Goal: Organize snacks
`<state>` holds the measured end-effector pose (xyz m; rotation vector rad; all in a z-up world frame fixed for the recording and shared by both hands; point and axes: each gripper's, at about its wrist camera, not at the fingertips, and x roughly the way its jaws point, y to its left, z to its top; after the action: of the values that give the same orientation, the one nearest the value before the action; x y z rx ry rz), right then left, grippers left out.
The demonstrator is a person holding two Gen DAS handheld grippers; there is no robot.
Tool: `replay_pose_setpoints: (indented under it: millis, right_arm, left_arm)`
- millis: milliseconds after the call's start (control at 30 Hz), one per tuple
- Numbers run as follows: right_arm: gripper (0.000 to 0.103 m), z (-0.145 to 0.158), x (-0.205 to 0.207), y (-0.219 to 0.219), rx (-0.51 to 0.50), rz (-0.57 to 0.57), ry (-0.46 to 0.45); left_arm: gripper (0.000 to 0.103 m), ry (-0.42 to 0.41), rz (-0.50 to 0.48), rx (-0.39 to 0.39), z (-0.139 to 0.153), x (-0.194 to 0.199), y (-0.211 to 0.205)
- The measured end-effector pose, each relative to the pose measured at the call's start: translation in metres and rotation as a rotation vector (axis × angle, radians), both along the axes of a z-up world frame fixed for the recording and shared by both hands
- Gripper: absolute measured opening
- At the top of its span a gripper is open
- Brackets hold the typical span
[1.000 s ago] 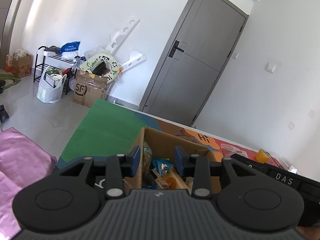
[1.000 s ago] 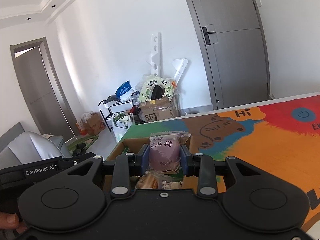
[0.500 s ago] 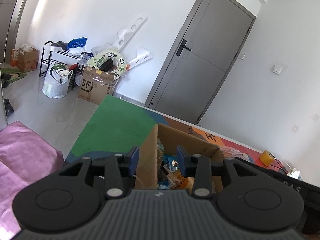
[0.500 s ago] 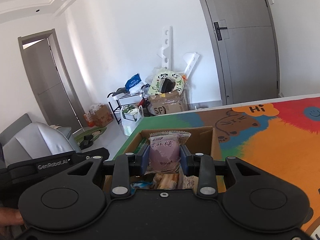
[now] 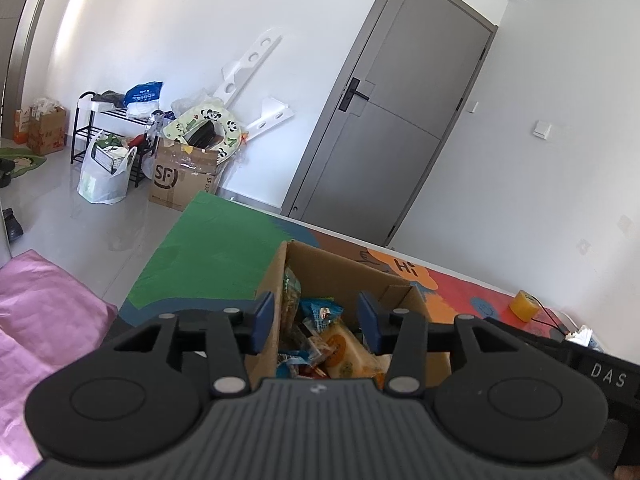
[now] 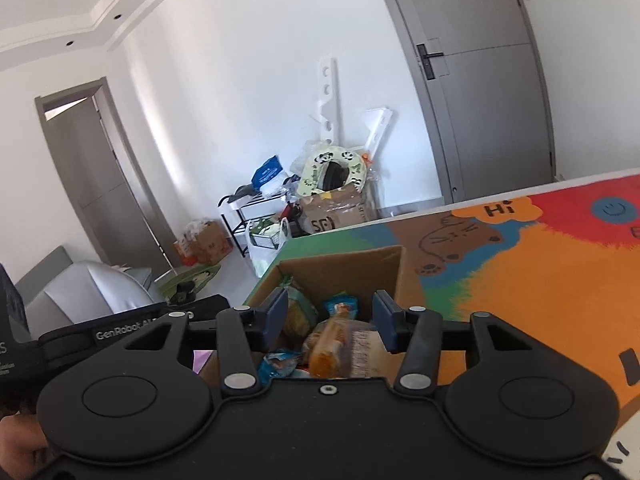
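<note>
Both grippers hang over one cardboard box (image 5: 332,276) and neither carries anything. Left gripper (image 5: 316,322): jaws have just been opening and now stand apart, nothing pressed by either pad; its left finger sits outside the box's near-left wall while the other finger is over the contents. Right gripper (image 6: 332,316): jaws have likewise just been opening and stand apart, free of any packet; a blurred pale packet with purple print (image 6: 362,354) lies loose on the heap directly below the gap.

Box position: on the coloured play mat (image 6: 540,280), at its green corner, directly ahead of and beneath both tools. The box's long axis cannot be told from these views. Judged by framing, the right gripper is better centred over the opening; the left straddles the wall.

Count: one box; inside it at least five packets can be told apart, namely an orange-yellow packet (image 5: 344,350), a blue packet (image 5: 320,310), a green-edged packet (image 5: 290,292) standing against the left wall, a small blue wrapper (image 6: 278,362) and the pale one. More may lie beneath.

Farther along the mat, well apart from the box, sits one yellow block (image 5: 524,304). No loose snacks are visible on the mat.
</note>
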<state>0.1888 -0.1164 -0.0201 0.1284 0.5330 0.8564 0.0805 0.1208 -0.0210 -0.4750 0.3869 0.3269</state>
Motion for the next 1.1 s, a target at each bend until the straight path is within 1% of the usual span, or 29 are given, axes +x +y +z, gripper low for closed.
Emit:
replay_pose_setpoints:
  millis: [167, 233, 267, 333, 400, 533, 567, 667, 733, 767, 833, 933, 1100]
  right_arm:
    - [0.052, -0.006, 0.001, -0.013, -0.011, -0.022, 0.014]
    - [0.057, -0.01, 0.002, -0.02, -0.011, -0.04, 0.025]
    - [0.057, -0.011, 0.003, -0.025, -0.009, -0.049, 0.034]
    - [0.057, -0.014, 0.005, -0.031, -0.008, -0.061, 0.046]
    - [0.059, -0.016, 0.005, -0.038, -0.006, -0.075, 0.052]
    - [0.068, -0.019, 0.006, -0.054, 0.01, -0.1, 0.066]
    - [0.069, -0.02, 0.007, -0.058, 0.013, -0.106, 0.071]
    - [0.073, -0.021, 0.008, -0.069, 0.022, -0.12, 0.079]
    - [0.082, -0.021, 0.006, -0.076, 0.028, -0.131, 0.077]
    - [0.084, -0.02, 0.005, -0.079, 0.03, -0.136, 0.077]
    - [0.094, -0.019, 0.003, -0.085, 0.034, -0.143, 0.076]
    - [0.103, -0.018, 0.0, -0.093, 0.033, -0.16, 0.071]
    - [0.103, -0.016, -0.005, -0.108, 0.023, -0.182, 0.068]
  left_arm:
    - [0.054, 0.019, -0.021, 0.011, -0.001, 0.002, -0.009]
    - [0.058, 0.025, -0.033, 0.014, -0.001, 0.003, -0.012]
    - [0.059, 0.029, -0.039, 0.016, 0.0, 0.004, -0.015]
    - [0.065, 0.036, -0.05, 0.021, -0.001, 0.004, -0.02]
    - [0.069, 0.043, -0.058, 0.029, -0.001, 0.005, -0.026]
    - [0.075, 0.066, -0.076, 0.043, -0.001, 0.009, -0.039]
    - [0.076, 0.072, -0.083, 0.045, -0.001, 0.009, -0.042]
    - [0.083, 0.088, -0.096, 0.056, 0.0, 0.012, -0.051]
    - [0.086, 0.095, -0.1, 0.069, 0.002, 0.012, -0.057]
    - [0.087, 0.097, -0.104, 0.075, 0.003, 0.011, -0.06]
    - [0.092, 0.104, -0.116, 0.084, 0.004, 0.011, -0.066]
    - [0.097, 0.115, -0.135, 0.101, 0.007, 0.01, -0.073]
    - [0.099, 0.126, -0.165, 0.11, 0.01, 0.009, -0.084]
